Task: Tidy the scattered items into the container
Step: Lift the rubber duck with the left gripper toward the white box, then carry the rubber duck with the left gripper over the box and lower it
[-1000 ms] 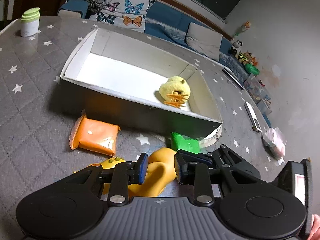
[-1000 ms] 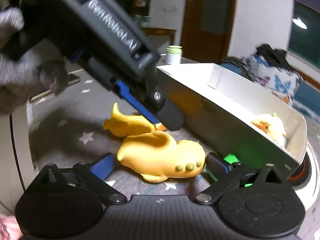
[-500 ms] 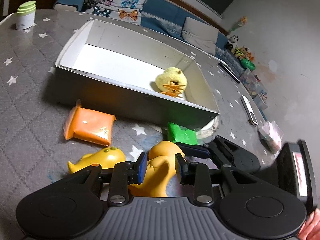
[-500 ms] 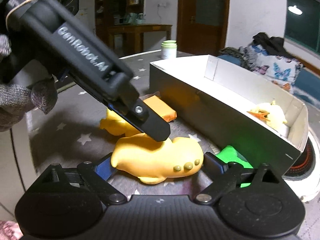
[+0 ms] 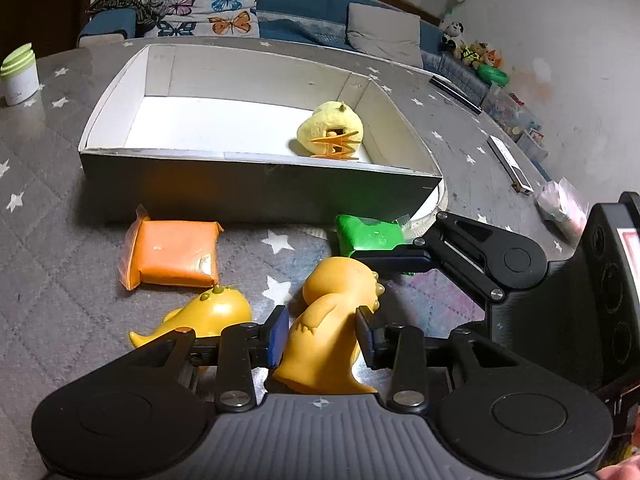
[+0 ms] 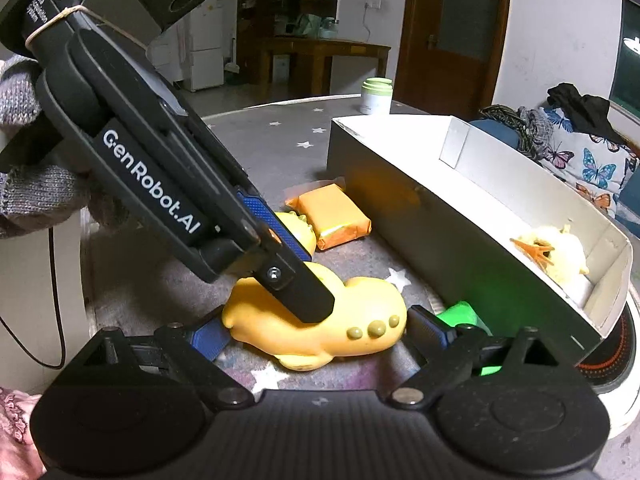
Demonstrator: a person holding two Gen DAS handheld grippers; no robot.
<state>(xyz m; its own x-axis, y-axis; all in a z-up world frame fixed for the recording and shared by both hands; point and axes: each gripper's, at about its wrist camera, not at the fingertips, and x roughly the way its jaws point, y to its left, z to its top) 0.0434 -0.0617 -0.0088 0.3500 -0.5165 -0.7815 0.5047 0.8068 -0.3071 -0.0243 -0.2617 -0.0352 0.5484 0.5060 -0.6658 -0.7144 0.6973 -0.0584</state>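
Note:
A yellow rubber dinosaur toy [image 5: 332, 320] lies on the grey star-patterned table in front of a white box [image 5: 256, 184]. My left gripper [image 5: 322, 338] is shut on its body; in the right wrist view its fingers [image 6: 296, 280] clamp the toy [image 6: 360, 320] from above. My right gripper [image 6: 316, 336] is open, one finger at each end of the same toy. A second yellow dinosaur [image 5: 208, 316], an orange packet [image 5: 172, 252] and a green packet [image 5: 368, 234] lie on the table. A yellow plush chick [image 5: 332, 132] sits inside the box.
A white jar with a green lid [image 5: 18, 76] stands at the table's far left. A remote [image 5: 510, 164] and a plastic bag [image 5: 560, 208] lie at the right. A sofa with cushions [image 5: 384, 34] runs behind the table.
My left gripper has come down over the yellow dinosaur and its fingers now clamp the body. The right gripper has moved in closer around the toy's ends.

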